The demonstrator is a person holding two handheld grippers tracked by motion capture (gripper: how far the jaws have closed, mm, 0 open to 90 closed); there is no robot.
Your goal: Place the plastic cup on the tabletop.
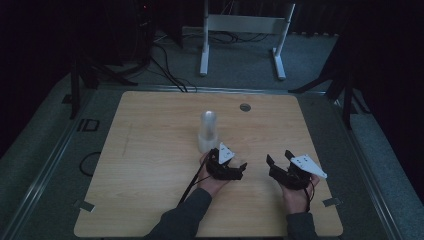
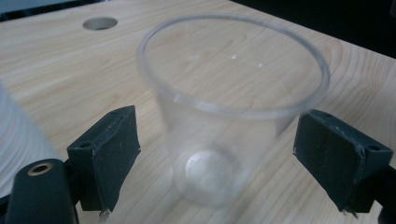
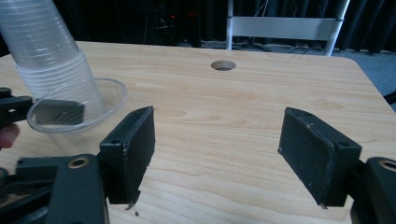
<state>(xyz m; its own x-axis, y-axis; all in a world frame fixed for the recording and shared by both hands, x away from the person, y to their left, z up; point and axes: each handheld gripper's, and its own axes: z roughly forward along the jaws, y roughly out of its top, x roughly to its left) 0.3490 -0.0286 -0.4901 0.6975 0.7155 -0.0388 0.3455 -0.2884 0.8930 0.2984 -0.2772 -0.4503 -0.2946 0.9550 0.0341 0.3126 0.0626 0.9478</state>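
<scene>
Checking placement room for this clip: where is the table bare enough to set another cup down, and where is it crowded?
The table is bare along its left side, left of the cup stack, and across the right, between the round hole and the right tongs. It is crowded at centre front: the single clear cup stands upright beside the stack, between the left tongs.

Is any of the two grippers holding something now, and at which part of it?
Nothing is held. The left gripper has its jaws open on both sides of the clear cup, not pressing it. The right gripper is open and empty.

Dim room, white frame [image 1: 243,30] behind table [image 1: 150,150]
</scene>
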